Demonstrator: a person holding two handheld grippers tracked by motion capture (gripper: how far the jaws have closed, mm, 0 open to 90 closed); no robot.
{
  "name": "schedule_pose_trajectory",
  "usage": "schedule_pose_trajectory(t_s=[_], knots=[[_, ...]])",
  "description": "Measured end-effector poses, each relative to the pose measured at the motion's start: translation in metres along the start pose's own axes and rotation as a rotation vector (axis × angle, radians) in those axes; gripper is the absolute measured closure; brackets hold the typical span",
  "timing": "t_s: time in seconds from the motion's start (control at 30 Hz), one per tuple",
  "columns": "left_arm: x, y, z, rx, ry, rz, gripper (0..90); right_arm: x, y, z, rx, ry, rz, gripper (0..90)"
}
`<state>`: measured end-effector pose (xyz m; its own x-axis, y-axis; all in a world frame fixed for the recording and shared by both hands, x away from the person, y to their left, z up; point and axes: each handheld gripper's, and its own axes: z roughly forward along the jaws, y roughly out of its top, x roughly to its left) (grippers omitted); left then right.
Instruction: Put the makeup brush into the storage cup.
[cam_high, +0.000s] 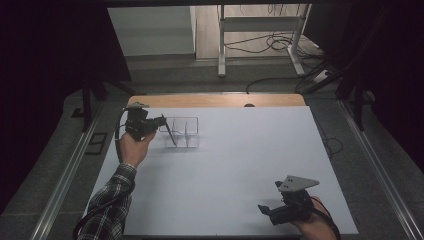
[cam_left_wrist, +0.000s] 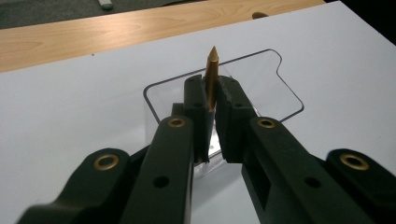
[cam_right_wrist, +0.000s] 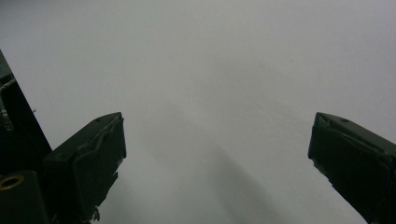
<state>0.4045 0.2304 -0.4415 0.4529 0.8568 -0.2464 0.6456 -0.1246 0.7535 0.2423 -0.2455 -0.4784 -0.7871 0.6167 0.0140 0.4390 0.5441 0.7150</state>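
Note:
My left gripper (cam_high: 161, 121) is shut on a thin dark pen (cam_high: 170, 136) that slants down over a clear plastic organiser tray (cam_high: 192, 120) at the back left of the white table top (cam_high: 240, 160). In the left gripper view the pen's gold pointed tip (cam_left_wrist: 213, 57) sticks out from between the closed jaws of the gripper (cam_left_wrist: 211, 88), above the tray's rim (cam_left_wrist: 285, 74). My right gripper (cam_high: 265, 209) rests low near the front right edge. Its jaws stand wide apart in the right gripper view (cam_right_wrist: 217, 144), with bare white surface between them.
A strip of wooden table (cam_high: 215, 100) runs behind the white sheet. Beyond it stand a metal frame's legs (cam_high: 221, 50) and loose cables (cam_high: 280, 42) on the floor. Dark curtains close off both sides.

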Motion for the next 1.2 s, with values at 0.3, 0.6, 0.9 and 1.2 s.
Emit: schedule_pose_trajectory(t_s=[0.3,0.6,0.9,1.2], knots=[[0.0023,-0.0044,0.0050,0.008,-0.003,-0.016,84.1,0.0001,-0.0003,0.0011,0.007,0.003,-0.004,4.3],[0.0054,-0.0064,0.0057,-0.016,-0.026,-0.046,79.3,0.0004,-0.0006,0.0020,0.017,0.007,-0.007,4.3],[0.0051,-0.0064,0.0015,-0.054,0.004,-0.040,54.5,0.0010,-0.0007,0.0024,0.019,0.005,-0.007,4.3],[0.0061,-0.0072,-0.0021,-0.080,0.018,-0.042,31.1,0.0009,-0.0007,0.0025,0.020,0.004,-0.011,4.3]])
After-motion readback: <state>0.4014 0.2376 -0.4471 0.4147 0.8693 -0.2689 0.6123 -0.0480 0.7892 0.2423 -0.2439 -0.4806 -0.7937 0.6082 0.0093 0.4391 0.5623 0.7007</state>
